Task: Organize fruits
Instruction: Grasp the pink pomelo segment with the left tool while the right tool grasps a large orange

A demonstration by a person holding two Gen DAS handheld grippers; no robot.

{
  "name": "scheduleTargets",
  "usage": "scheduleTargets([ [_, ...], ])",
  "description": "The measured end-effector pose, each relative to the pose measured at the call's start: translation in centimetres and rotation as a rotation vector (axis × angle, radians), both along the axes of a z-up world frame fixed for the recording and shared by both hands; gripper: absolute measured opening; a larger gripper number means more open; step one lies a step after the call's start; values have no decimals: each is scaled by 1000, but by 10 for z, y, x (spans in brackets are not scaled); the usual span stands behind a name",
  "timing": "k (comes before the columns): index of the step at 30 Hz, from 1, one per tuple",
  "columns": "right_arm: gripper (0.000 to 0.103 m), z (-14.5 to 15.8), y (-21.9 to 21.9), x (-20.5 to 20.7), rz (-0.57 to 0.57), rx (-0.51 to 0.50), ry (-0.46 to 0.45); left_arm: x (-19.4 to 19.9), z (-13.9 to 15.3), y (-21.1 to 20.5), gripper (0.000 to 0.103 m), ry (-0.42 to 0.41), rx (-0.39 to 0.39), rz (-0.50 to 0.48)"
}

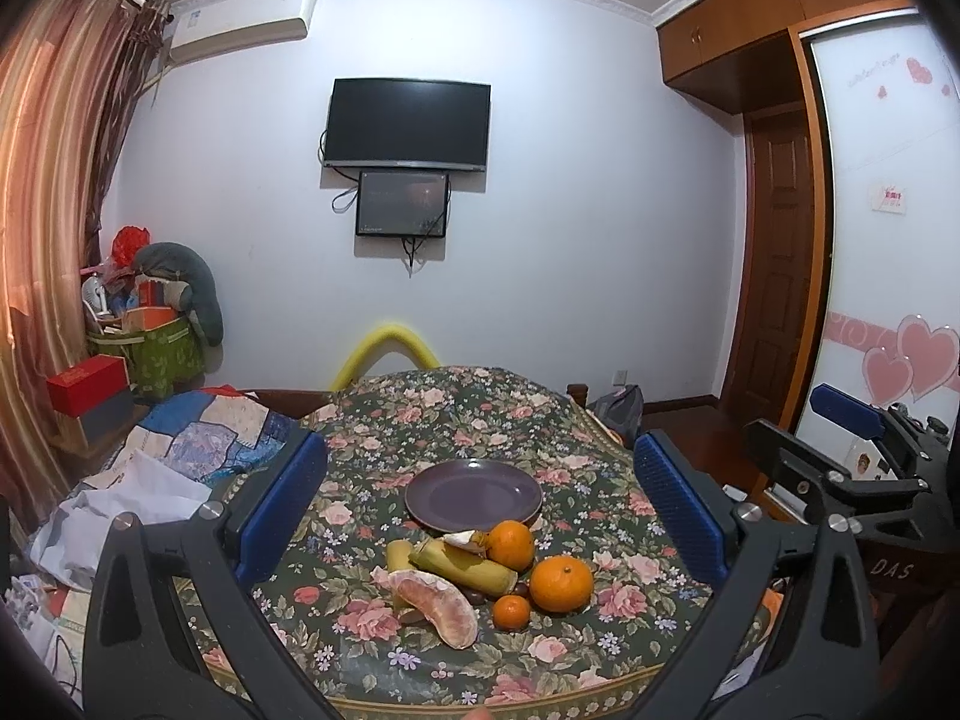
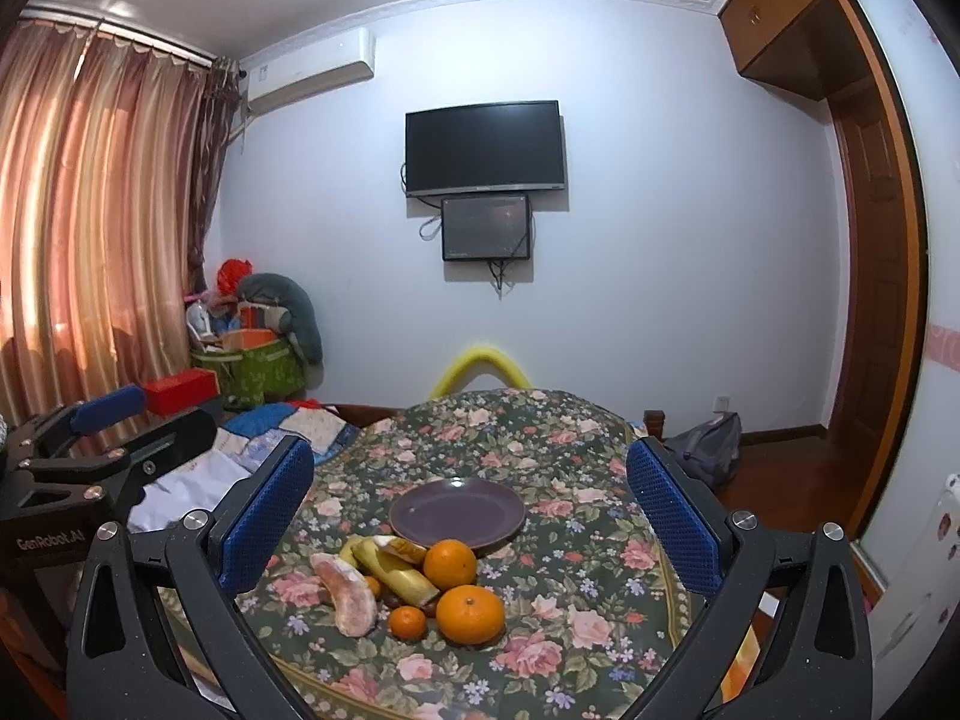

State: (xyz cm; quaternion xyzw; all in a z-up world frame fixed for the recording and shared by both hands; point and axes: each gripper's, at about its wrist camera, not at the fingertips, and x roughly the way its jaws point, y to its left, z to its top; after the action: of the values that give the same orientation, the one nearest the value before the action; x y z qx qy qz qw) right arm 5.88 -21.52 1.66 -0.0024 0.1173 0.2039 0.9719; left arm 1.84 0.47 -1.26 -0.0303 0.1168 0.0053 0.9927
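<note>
1. Fruits heaped on a floral tablecloth (image 1: 432, 420), just in front of the purple plate (image 1: 474, 495); plate round, glossy, bare.
2. Left of the heap, nearest that plate's front rim on the left: peeled pomelo segment (image 1: 435, 603), pink, pithy, curved like a crescent.
3. Behind the segment, touching the plate's front edge: pale yellow stalk pieces (image 1: 465, 564), cylindrical, fibrous, with a scrap of peel (image 1: 462, 540) on top.
4. In front of the plate's middle: small tangerine (image 1: 511, 611), smooth and round; dark round fruits beside it, too small to tell.
5. Right, closest to the plate: orange (image 1: 510, 545); further forward, larger orange (image 1: 561, 583), dimpled skin, green stem spot.
6. Left gripper (image 1: 480, 504) spread wide, holding nothing, ribbed blue pads framing plate and heap.
7. Right gripper (image 2: 468, 510) likewise gaping, empty, hovering short of the plate.
8. Beyond the plate: yellow foam tube (image 1: 384, 348), wall-mounted screens, wooden wardrobe at right.
</note>
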Motion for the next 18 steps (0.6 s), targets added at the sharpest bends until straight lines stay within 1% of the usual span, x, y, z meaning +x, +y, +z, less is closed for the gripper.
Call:
scheduleTargets([
  [5, 103, -16, 4, 16, 3, -29, 60, 16, -14, 6, 103, 49, 2, 15],
  [7, 103, -22, 5, 21, -8, -44, 80, 24, -21, 7, 100, 71, 7, 25],
  [9, 103, -30, 5, 28, -24, -62, 103, 33, -30, 10, 93, 105, 7, 29],
  [12, 103, -40, 4, 38, -23, -68, 143, 48, -42, 14, 88, 160, -10, 19],
  [15, 103, -48, 5, 48, -26, -82, 181, 61, -56, 18, 84, 207, -22, 17],
  [18, 103, -57, 7, 56, -26, -97, 210, 74, -69, 20, 83, 257, -41, 10],
])
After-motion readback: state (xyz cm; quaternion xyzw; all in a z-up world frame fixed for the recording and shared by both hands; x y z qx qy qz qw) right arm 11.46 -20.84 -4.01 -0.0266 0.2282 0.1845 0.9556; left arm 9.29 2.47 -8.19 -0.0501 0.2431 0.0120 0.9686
